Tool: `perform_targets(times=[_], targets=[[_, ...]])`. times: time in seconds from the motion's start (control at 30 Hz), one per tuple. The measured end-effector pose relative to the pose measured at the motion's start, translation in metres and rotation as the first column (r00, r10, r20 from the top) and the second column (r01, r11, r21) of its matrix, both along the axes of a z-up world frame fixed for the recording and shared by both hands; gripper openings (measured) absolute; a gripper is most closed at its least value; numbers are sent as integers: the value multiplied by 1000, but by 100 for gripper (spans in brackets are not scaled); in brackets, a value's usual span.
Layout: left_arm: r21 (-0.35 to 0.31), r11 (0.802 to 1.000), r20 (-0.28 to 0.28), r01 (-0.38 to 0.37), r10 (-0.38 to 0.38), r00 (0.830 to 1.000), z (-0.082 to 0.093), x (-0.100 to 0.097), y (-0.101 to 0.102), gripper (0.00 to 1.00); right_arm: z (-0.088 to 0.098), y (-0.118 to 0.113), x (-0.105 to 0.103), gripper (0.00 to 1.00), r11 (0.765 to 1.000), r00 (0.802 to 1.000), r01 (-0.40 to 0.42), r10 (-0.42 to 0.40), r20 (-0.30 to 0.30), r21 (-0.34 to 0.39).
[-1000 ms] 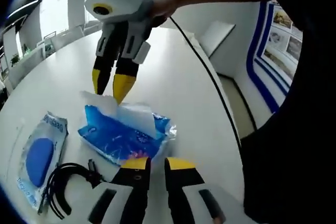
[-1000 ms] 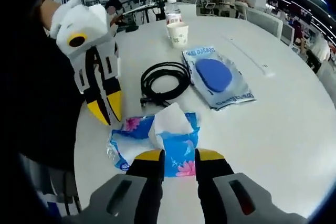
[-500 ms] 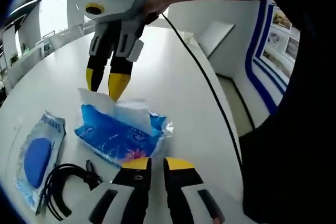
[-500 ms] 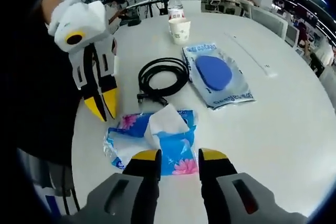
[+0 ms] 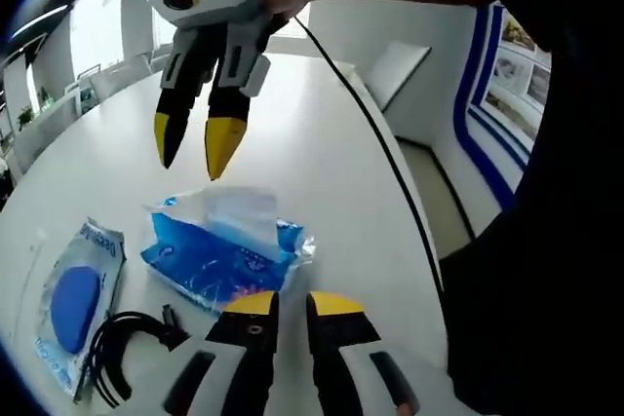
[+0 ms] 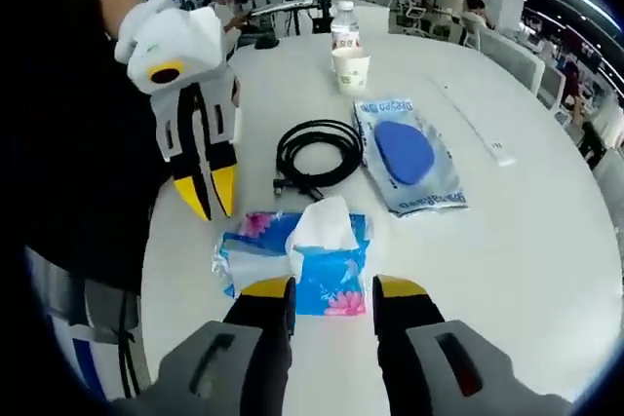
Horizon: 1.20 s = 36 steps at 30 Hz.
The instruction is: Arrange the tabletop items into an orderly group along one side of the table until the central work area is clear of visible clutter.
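White grippers (image 5: 190, 148), yellow-tipped black jaws, black cable (image 5: 370, 133).

A round white table (image 6: 546, 241) carries everything. In the right gripper view, a blue tissue pack (image 6: 292, 262) with a white tissue sticking up lies at lower centre. Just above it sits a coiled black cable (image 6: 317, 155), and to the cable's right a flat clear packet (image 6: 408, 155) with a blue oval inside. At the upper centre a paper cup (image 6: 352, 70) stands in front of a plastic bottle (image 6: 344, 19)
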<state>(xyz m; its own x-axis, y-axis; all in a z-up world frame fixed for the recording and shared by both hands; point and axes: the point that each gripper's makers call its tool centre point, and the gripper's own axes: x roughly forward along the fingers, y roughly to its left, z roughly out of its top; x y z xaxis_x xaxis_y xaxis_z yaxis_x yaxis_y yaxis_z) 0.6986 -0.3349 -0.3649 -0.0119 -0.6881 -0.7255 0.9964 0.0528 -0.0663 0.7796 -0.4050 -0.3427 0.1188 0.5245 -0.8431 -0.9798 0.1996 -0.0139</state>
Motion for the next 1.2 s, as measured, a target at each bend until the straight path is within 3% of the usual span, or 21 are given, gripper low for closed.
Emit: perform_targets(times=[0.1,0.3,0.5,0.6,0.77,0.8,0.87,1.0,1.13,1.17,1.2], targets=[[-5,1000,3,-18,18,1000,4,2,3,11,1,3,-4,33,996,997,-77,78,19,-47],[-30,997,0,-67,67,998,13,6,10,14,8,14,-5,36,986,986,-151,155,60,-71],[-69,987,-3,-145,145,989,30,11,23,19,9,22,-15,43,950,953,-281,293,83,-136],[-72,980,9,-187,189,982,38,15,32,21,6,20,-18,46,920,927,-345,365,85,-186],[-85,962,27,-261,264,964,52,21,54,30,2,24,-23,50,856,868,-448,485,103,-257],[-87,959,28,-269,272,962,54,22,58,32,1,25,-25,50,851,864,-457,494,98,-260],[-94,950,32,-299,303,952,59,23,71,35,-2,25,-27,51,817,834,-498,543,98,-291],[-119,924,41,-363,369,928,72,23,98,43,-13,26,-26,52,731,752,-568,648,123,-378],[-119,894,56,-432,440,896,82,24,137,49,-17,28,-29,51,690,708,-597,693,137,-408],[-124,888,60,-443,452,890,84,24,144,50,-17,29,-30,51,672,691,-610,711,133,-420],[-124,877,68,-464,475,878,87,25,156,50,-20,28,-31,51,633,657,-630,743,126,-450]])
